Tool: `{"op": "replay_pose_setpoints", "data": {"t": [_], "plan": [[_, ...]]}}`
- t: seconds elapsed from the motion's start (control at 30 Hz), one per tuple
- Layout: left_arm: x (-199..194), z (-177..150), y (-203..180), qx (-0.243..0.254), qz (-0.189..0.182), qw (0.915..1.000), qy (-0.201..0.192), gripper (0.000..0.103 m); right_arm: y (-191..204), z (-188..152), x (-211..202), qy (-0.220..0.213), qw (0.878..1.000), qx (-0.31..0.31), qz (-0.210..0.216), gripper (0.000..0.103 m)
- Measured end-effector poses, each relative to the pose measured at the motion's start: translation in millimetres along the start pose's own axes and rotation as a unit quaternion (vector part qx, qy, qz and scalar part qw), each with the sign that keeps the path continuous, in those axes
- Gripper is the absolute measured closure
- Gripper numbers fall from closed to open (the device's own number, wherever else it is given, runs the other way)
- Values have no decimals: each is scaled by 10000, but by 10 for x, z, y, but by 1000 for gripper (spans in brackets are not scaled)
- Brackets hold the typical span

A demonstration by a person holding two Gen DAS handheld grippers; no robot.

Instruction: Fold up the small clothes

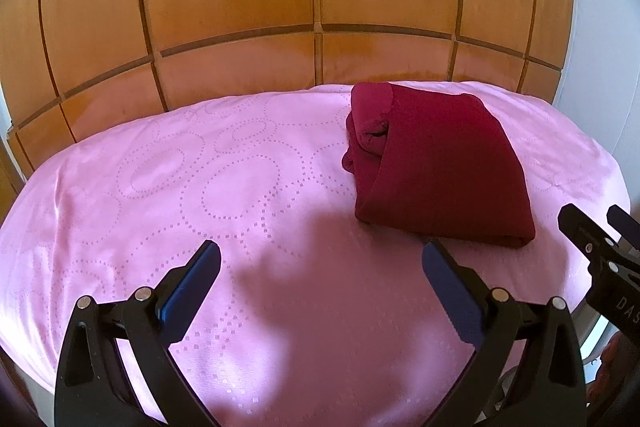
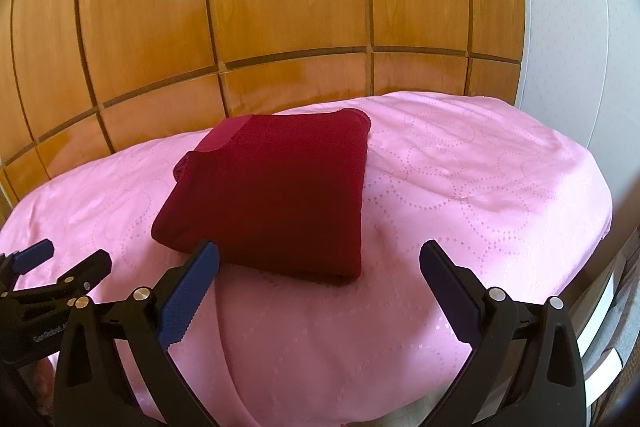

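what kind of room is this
Most likely a bedroom. A pink patterned bedspread covers a soft, bed-like surface, glossy wooden wardrobe-style panels stand behind it, and a folded dark red garment lies on top.

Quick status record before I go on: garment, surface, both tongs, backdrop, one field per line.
garment: dark red garment, folded into a compact rectangle, lying flat
surface: pink bedspread with dotted ring pattern
left tongs: open, empty, short of the garment, not touching it
right tongs: open, empty, at the garment's near edge
backdrop: wooden panelling behind the bed
fold state: looks finished
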State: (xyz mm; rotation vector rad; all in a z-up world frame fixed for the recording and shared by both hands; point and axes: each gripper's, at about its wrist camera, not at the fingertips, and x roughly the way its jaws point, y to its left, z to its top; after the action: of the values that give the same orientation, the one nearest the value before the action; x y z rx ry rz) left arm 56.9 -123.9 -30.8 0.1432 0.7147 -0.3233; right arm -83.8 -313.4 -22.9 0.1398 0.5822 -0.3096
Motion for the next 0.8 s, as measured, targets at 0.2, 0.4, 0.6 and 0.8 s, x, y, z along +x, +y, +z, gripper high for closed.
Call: {"op": "replay_pose_setpoints", "data": {"t": [0.2, 0.4, 0.6, 0.8], "plan": [[-2, 0, -3, -9, -12, 10000, 12, 2, 14, -5, -8, -3, 10000, 2, -2, 3], [6, -3, 4, -19, -21, 10000, 30, 2, 17, -11, -17, 2, 10000, 12, -4, 4], [23, -8, 10, -46, -42, 9999, 81, 2, 17, -20, -17, 7, 10000, 8, -8, 3], [81, -8, 22, -119, -90, 9996, 250, 2, 27, -30, -14, 25, 10000, 15, -11, 4]]}}
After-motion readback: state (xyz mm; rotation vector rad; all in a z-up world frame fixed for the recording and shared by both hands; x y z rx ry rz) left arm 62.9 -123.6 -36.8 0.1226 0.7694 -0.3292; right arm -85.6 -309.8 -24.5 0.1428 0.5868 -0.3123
